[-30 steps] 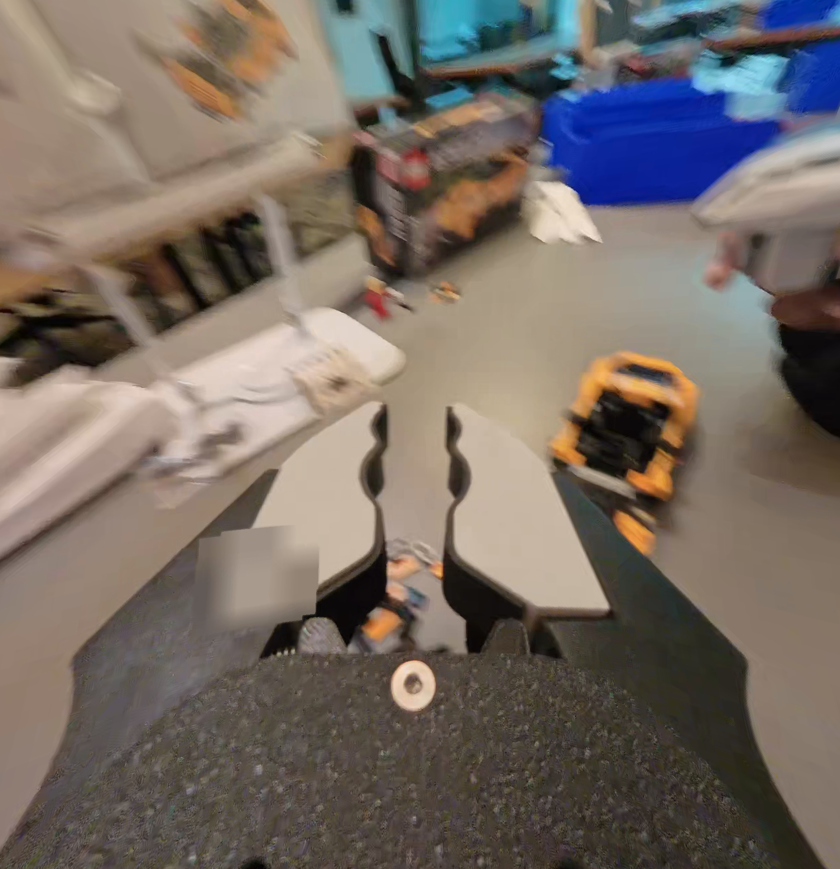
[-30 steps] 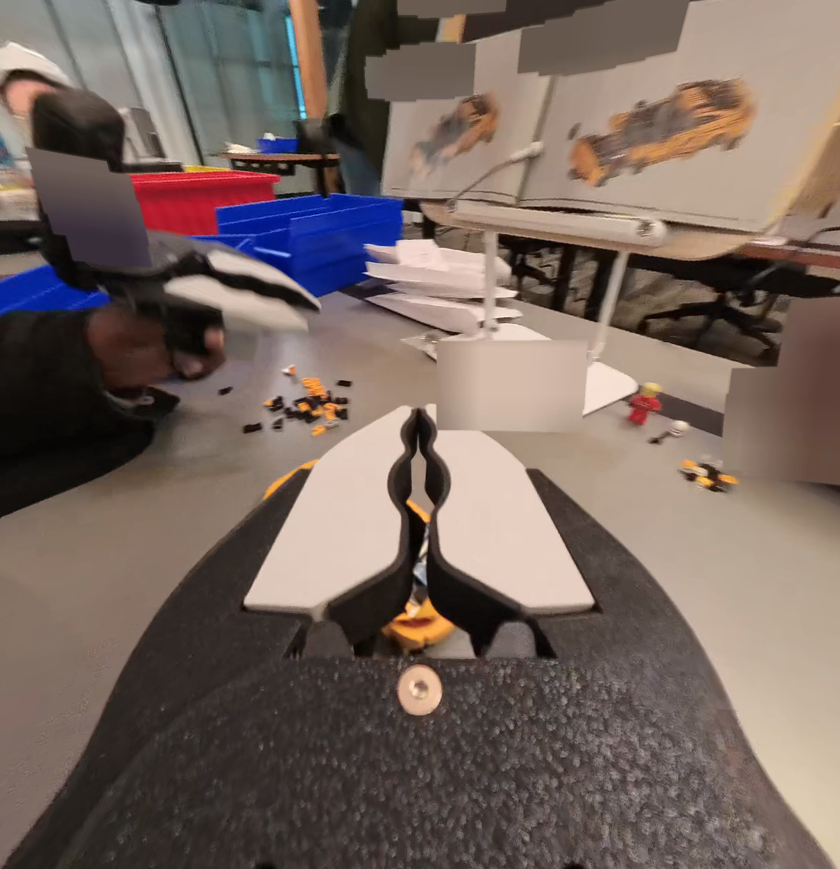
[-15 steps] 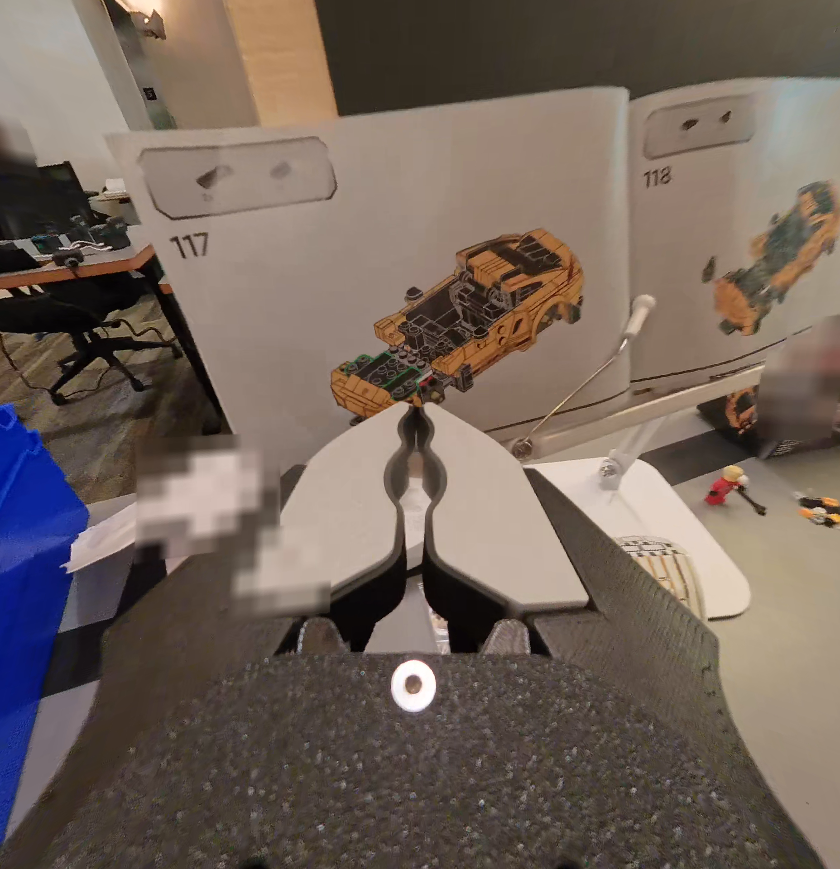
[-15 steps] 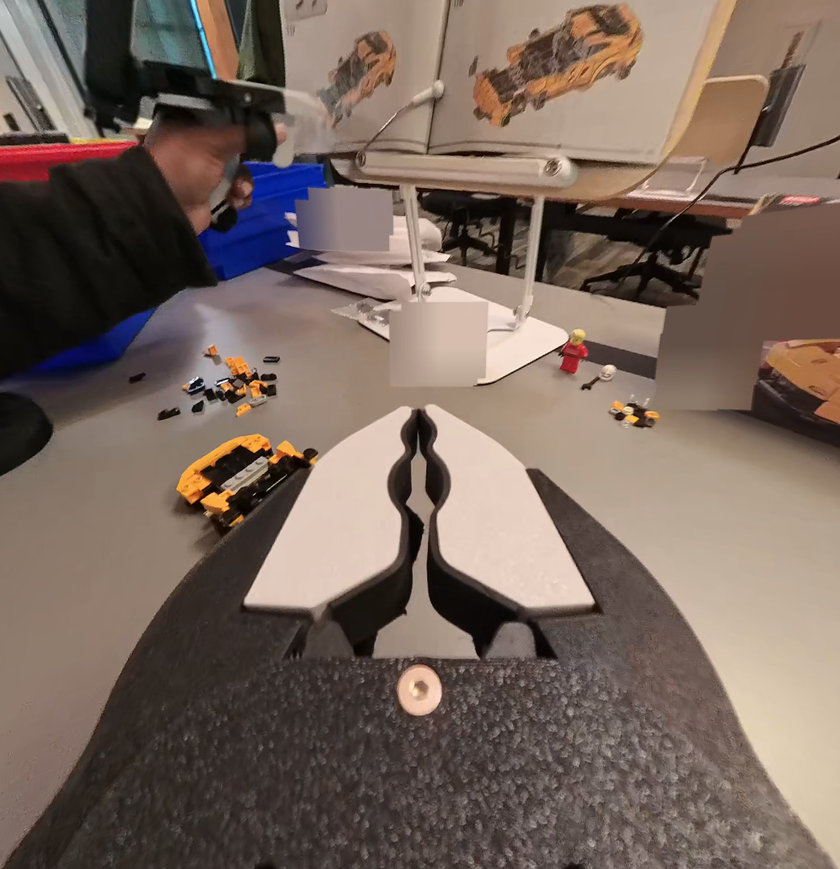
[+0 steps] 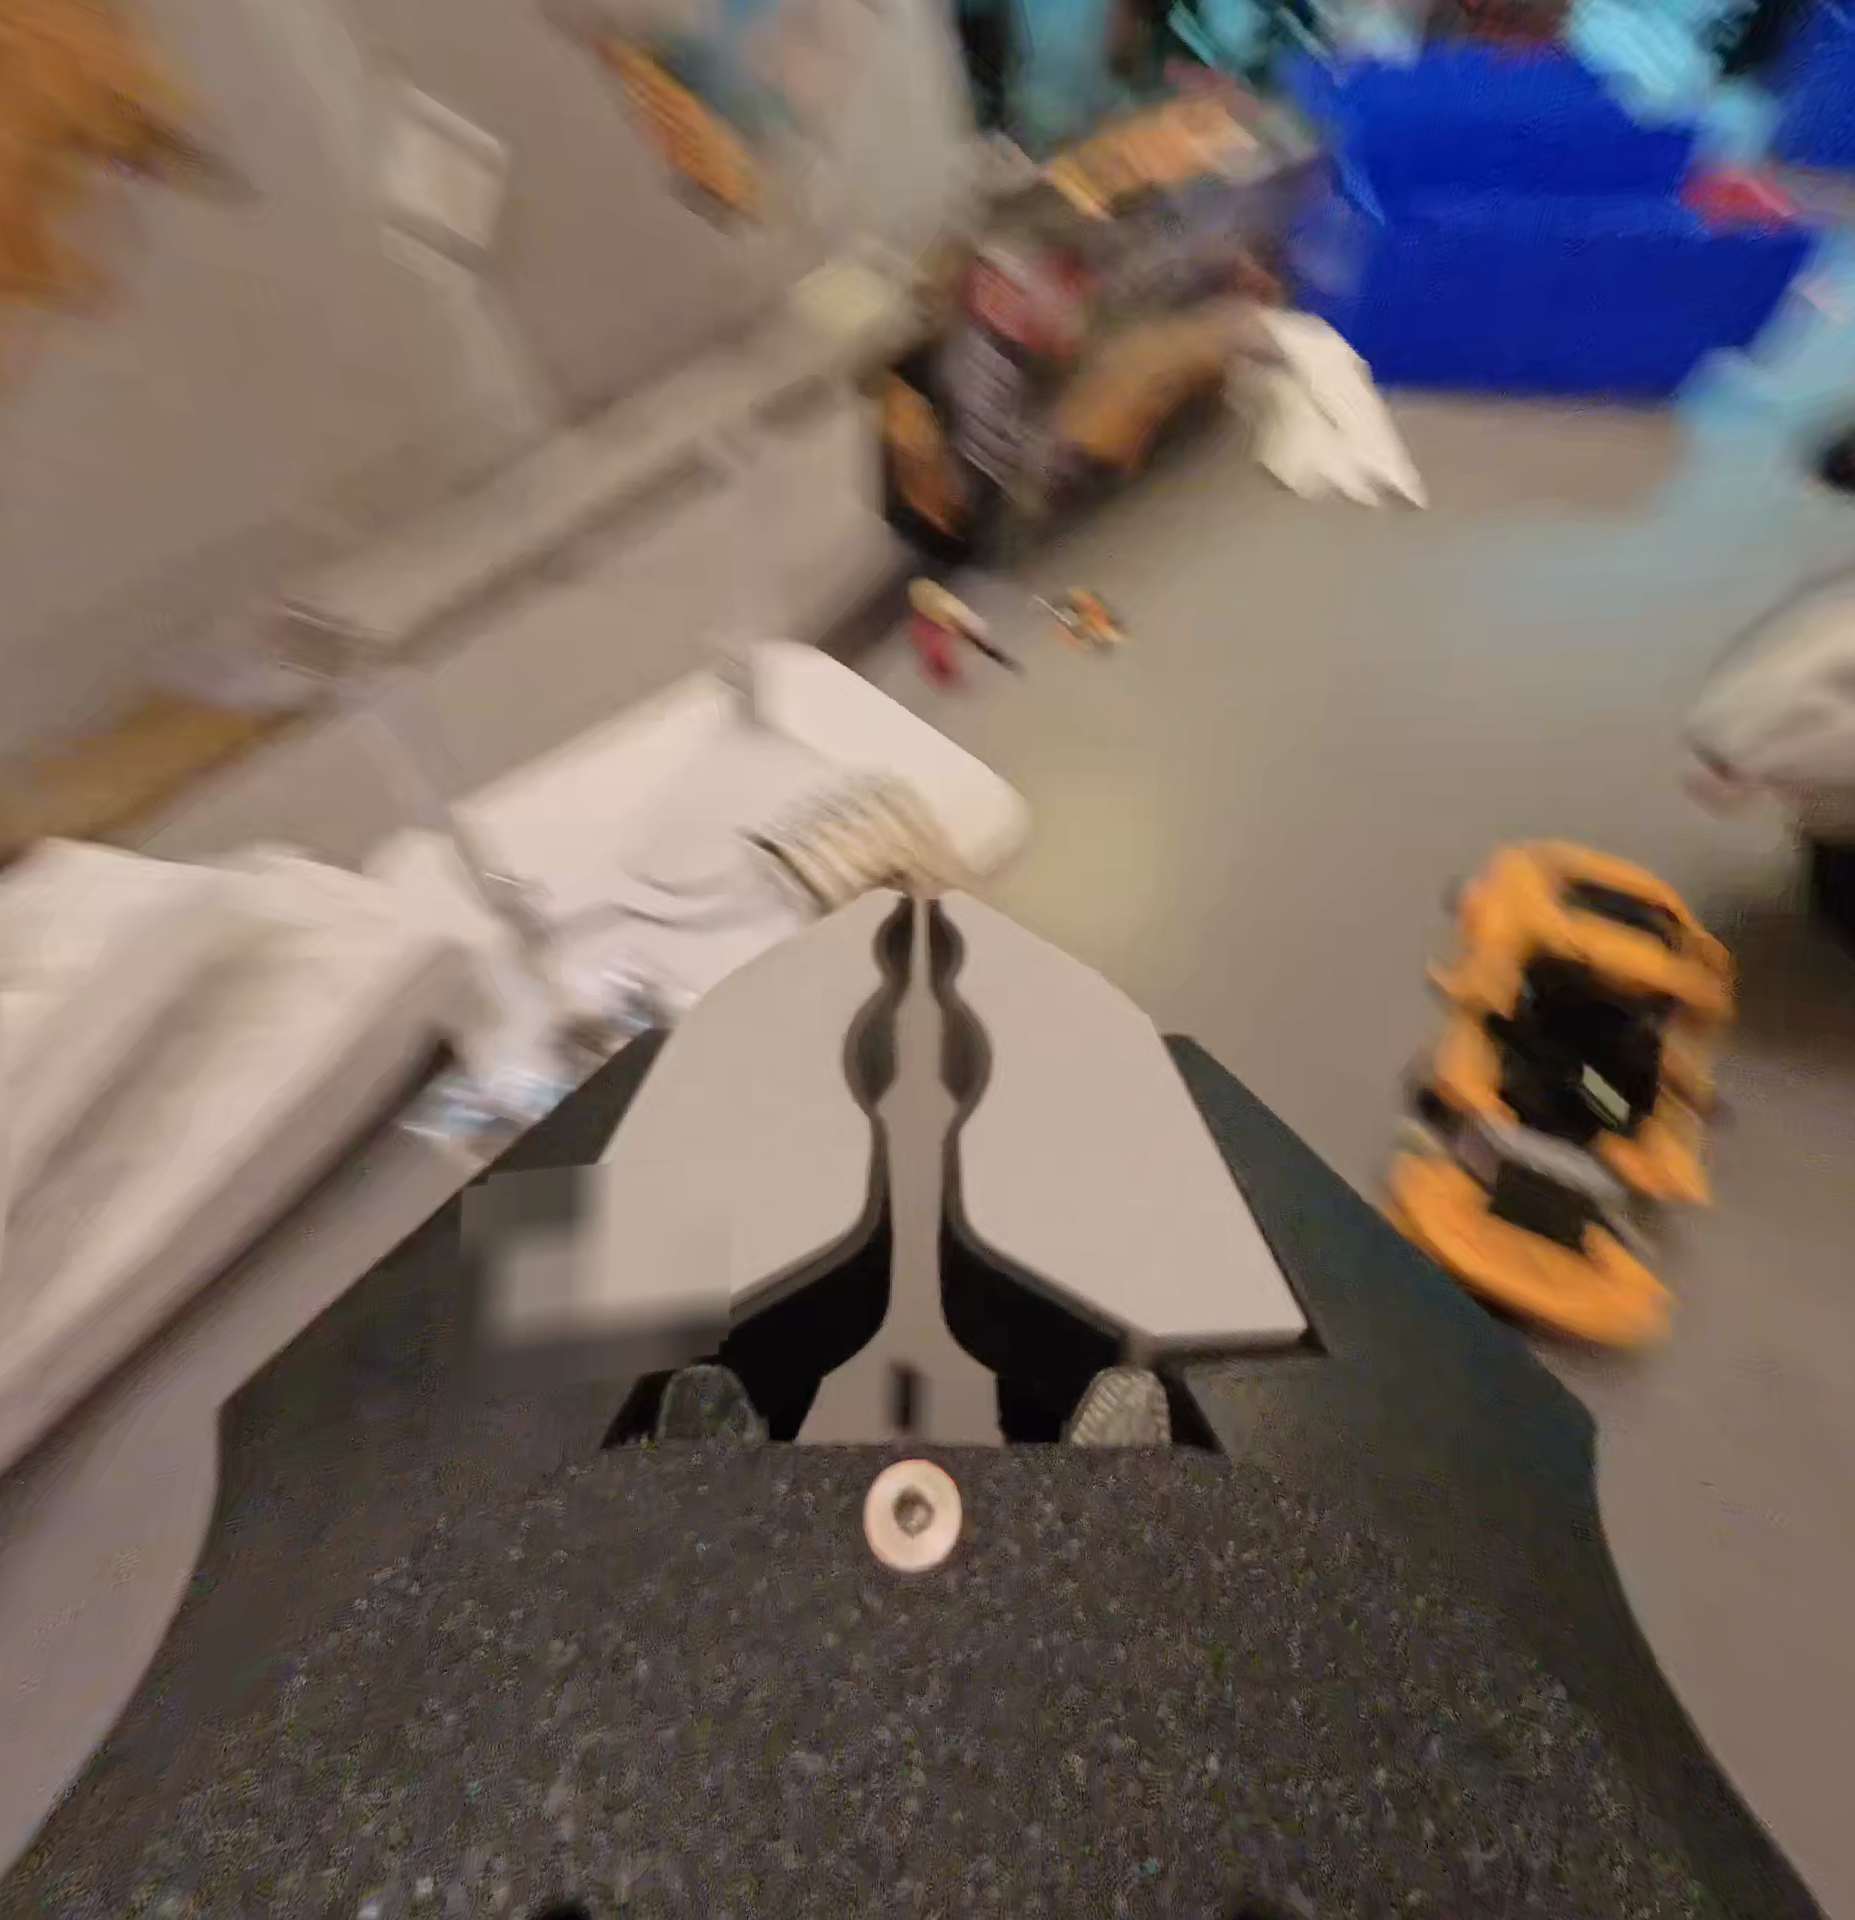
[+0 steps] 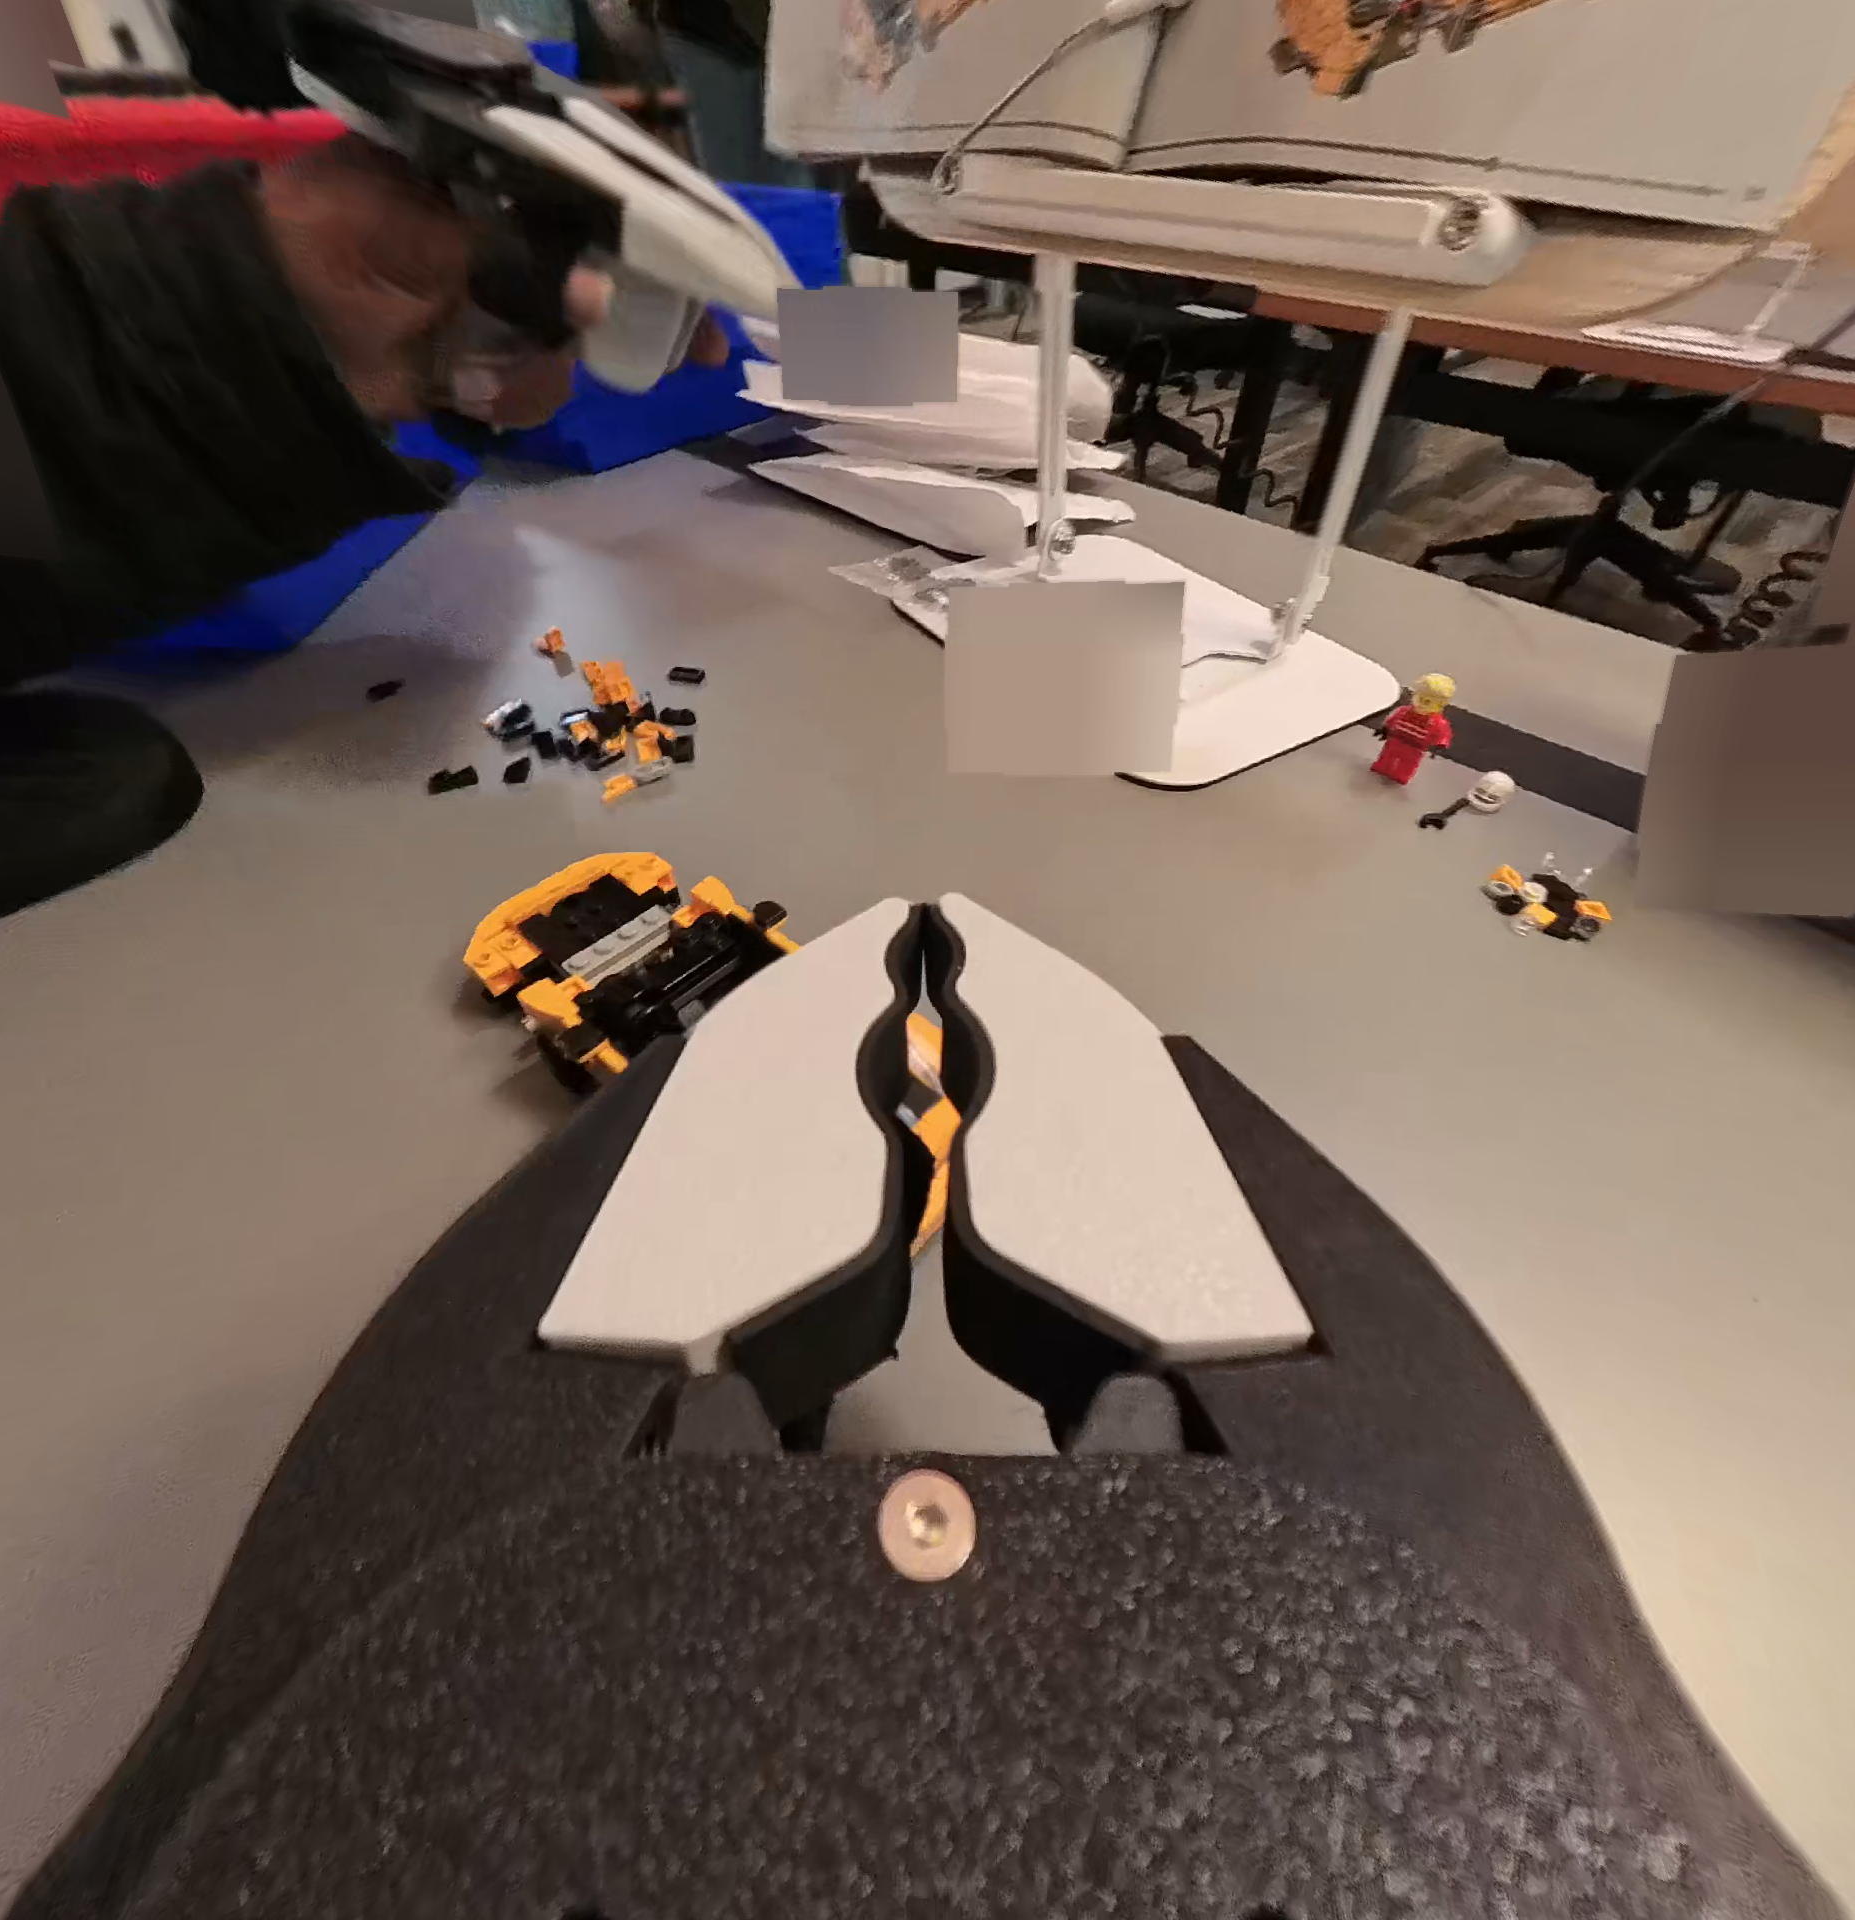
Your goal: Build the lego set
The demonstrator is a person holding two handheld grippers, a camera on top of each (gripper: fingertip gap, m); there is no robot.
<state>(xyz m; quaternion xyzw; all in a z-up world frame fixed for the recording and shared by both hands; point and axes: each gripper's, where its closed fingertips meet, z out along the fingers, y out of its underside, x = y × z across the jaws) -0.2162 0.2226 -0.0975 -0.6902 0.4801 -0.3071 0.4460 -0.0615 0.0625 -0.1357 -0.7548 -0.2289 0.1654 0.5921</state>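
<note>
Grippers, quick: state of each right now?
Left gripper: shut, holding nothing visible.
Right gripper: shut, empty; the orange car lies on the table beneath it.

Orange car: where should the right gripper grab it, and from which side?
Likely across the orange car's two long sides at mid-body, coming down from above. It lies flat on the table, long and narrow, with its open black middle facing up. Both grippers look shut, so the right gripper must open first.

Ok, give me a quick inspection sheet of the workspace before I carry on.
Surface: grey table, mostly bare.
Job's things: half-built orange car; loose pieces; small sub-assembly; open manual on white stand.
Clutter: red minifigure, white helmet, paper bags.
Grippers: right gripper shut, empty, over the car's near end; left gripper shut, empty, raised.
Cables: coiled cords under far desk.
Surroundings: blue bins, office chairs.
</note>
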